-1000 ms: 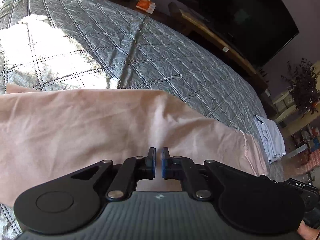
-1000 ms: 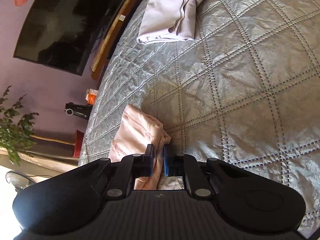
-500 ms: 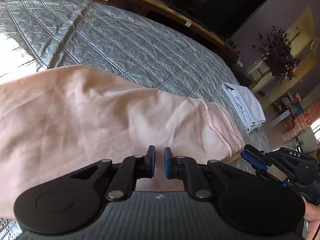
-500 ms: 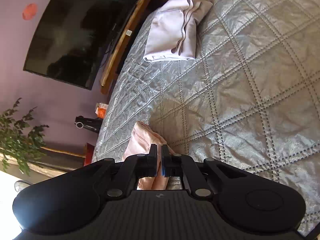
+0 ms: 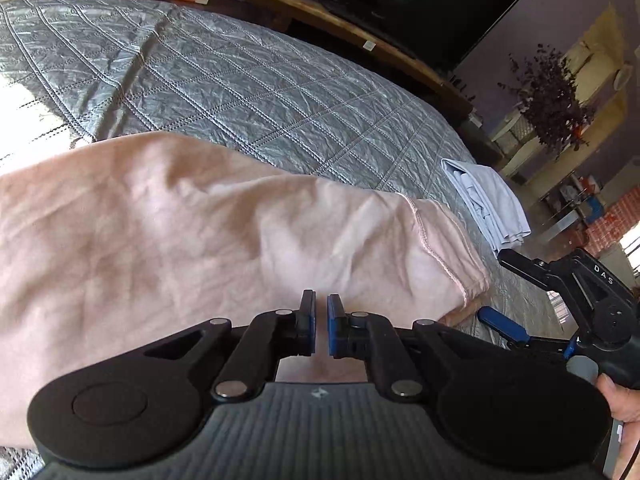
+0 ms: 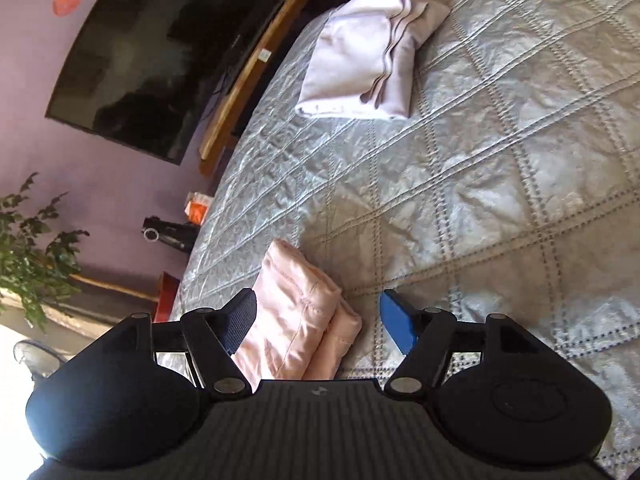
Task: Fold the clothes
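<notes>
A pink garment (image 5: 200,232) lies doubled over across the grey quilted bed (image 5: 240,80), its stitched hem end to the right. My left gripper (image 5: 321,322) sits over the garment's near edge, pads almost together, pinching the cloth. In the right wrist view the garment's folded end (image 6: 296,300) lies between the jaws of my right gripper (image 6: 317,304), which are opening wide; neither pad presses on it. The right gripper (image 5: 508,294) also shows in the left wrist view, just past the hem, held by a hand (image 5: 616,400).
A folded pale garment (image 5: 488,200) lies near the bed's far corner, seen larger in the right wrist view as a folded pale garment (image 6: 360,60). Beyond the bed edge stand a wooden bench (image 5: 360,32), a dark television (image 6: 160,60) and a plant (image 5: 552,96).
The right gripper's jaws went from shut on the pink garment's end to wide apart, letting it go. The left gripper swung right along the garment, bringing the hem end into view.
</notes>
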`<state>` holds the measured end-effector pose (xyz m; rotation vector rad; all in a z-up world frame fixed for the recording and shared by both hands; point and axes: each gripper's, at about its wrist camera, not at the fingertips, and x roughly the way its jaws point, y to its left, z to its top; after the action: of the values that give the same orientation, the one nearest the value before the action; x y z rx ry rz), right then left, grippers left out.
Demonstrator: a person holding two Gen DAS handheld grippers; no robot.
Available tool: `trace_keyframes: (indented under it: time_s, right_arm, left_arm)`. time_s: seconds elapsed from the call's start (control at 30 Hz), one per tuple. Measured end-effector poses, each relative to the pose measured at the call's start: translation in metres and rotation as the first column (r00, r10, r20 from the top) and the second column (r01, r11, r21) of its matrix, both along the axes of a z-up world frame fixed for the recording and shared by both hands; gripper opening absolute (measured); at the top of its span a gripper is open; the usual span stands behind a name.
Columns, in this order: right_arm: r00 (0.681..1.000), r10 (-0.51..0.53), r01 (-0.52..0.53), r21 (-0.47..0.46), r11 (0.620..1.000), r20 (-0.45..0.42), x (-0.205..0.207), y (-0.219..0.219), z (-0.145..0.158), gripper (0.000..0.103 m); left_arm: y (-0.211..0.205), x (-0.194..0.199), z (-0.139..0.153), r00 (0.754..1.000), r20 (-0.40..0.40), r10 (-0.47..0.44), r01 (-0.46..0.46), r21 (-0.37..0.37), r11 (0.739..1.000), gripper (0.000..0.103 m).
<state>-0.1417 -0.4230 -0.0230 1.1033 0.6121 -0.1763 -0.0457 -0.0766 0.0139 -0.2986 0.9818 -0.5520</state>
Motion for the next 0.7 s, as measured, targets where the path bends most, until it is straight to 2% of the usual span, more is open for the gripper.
trace_keyframes:
  time_s: [0.03,0.1,0.2,0.33,0.4,0.43,0.5,0.7]
  right_arm:
    - [0.999,0.033,-0.034,-0.030,0.999,-0.009,0.005,0.004,0.002,0.068]
    - [0.998,0.062,-0.062,-0.025,0.998,-0.018,0.010,0.006,0.001,0.065]
    - [0.998,0.055,-0.054,0.027,0.998,-0.031,0.011,0.003,-0.006,0.036]
    - [0.998,0.065,-0.064,0.090,0.994,-0.013,0.013,0.002,-0.014,0.032]
    - [1.000,0.020,-0.021,0.172,0.985,0.007,0.009,-0.005,-0.023,0.031]
    - [1.000,-0.006,0.003,0.198,0.980,0.013,0.007,-0.007,-0.027,0.021]
    - [0.999,-0.007,0.000,0.173,0.985,0.038,0.007,-0.005,-0.022,0.016]
    - [0.986,0.058,-0.059,0.005,0.998,0.158,0.013,0.016,0.011,0.014]
  left_arm:
    - [0.000,0.000,0.000,1.000,-0.002,0.001,-0.001,-0.002,1.000,0.007]
    - [-0.001,-0.001,0.000,1.000,0.006,-0.003,0.003,0.006,1.000,0.007]
    - [-0.003,-0.004,0.001,1.000,0.027,-0.015,0.014,0.028,0.999,0.006]
    - [-0.001,-0.004,0.000,1.000,0.023,-0.015,0.015,0.020,1.000,0.006]
    - [-0.001,-0.004,0.000,0.999,0.026,-0.019,0.018,0.021,1.000,0.006]
    - [-0.001,-0.005,0.000,0.999,0.028,-0.021,0.020,0.023,1.000,0.006]
    - [-0.001,-0.005,0.000,0.999,0.031,-0.024,0.023,0.025,0.999,0.006]
    - [0.000,-0.005,0.001,0.999,0.029,-0.031,0.031,0.025,0.999,0.006]
